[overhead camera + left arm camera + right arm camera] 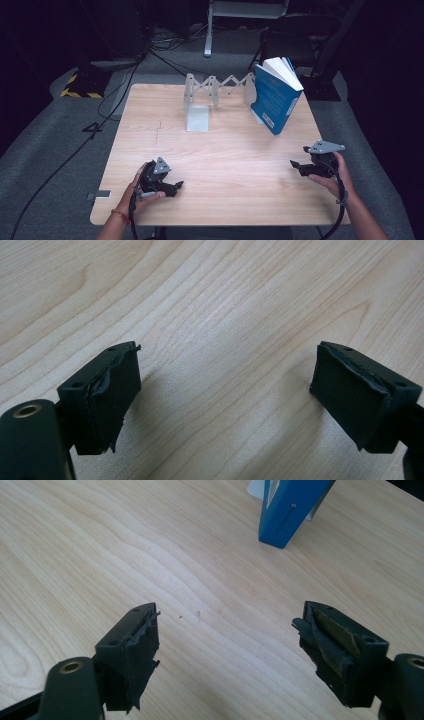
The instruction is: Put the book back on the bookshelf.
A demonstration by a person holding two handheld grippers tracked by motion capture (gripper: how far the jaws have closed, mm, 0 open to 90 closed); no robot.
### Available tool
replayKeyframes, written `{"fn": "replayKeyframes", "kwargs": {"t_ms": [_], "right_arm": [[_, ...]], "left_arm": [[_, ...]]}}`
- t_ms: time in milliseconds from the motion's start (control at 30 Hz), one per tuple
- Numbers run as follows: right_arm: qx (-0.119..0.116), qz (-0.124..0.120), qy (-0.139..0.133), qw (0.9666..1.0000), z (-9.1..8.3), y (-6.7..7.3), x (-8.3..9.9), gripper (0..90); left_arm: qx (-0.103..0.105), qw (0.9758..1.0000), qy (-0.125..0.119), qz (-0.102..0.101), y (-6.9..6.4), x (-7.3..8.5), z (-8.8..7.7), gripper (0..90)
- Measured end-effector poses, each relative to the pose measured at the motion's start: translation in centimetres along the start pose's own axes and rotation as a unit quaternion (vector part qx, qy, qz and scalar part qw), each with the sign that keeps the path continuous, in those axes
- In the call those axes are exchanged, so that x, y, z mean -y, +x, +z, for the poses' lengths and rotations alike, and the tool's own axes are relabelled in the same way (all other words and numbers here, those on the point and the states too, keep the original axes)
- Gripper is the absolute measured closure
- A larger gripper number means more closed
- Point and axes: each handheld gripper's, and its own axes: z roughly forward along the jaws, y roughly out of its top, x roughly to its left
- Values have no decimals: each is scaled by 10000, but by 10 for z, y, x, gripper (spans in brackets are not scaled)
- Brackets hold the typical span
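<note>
While both hands rest low on the near half of the pale wood-grain table, each holds a black gripper with its jaws spread wide and nothing between them: the left gripper sits near the front-left edge, and the right gripper near the front-right edge, each topped with a grey three-cornered plate. Worn, ragged black rubber pads line the inner faces of the jaws, their edges frayed and peeling. Toward the far edge stands a white accordion-style expanding book rack of zigzag plastic links, with a flat translucent end panel resting on the tabletop at its left. A thick blue softcover book leans tilted at the rack's right end, its white page block facing up and one lower corner on the table. It lies well apart from both grippers, closer to the right one.
</note>
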Motion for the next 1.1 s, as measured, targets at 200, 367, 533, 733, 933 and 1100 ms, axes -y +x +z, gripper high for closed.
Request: {"fn": "replayKeyframes", "kwargs": {"t_ms": [200, 367, 533, 733, 933, 1100], "right_arm": [[-7, -1, 49, 10000, 1, 4, 14, 236], [-100, 13, 71, 9999, 1, 7, 27, 232], [-142, 33, 65, 9999, -2, 7, 41, 231], [-296, 157, 7, 9994, -5, 7, 60, 228], [-430, 301, 35, 9986, -7, 7, 76, 211], [-476, 463, -114, 9977, -10, 7, 85, 203]], "left_arm": [[1, 10000, 0, -2, 0, 0, 0, 128], [1, 10000, -1, -2, 0, 0, 0, 128], [1, 10000, -1, -2, 0, 0, 0, 128], [1, 10000, 1, 0, 0, 0, 0, 127], [1, 10000, 0, -1, 0, 0, 0, 127], [1, 10000, -7, -3, 0, 0, 0, 127]]}}
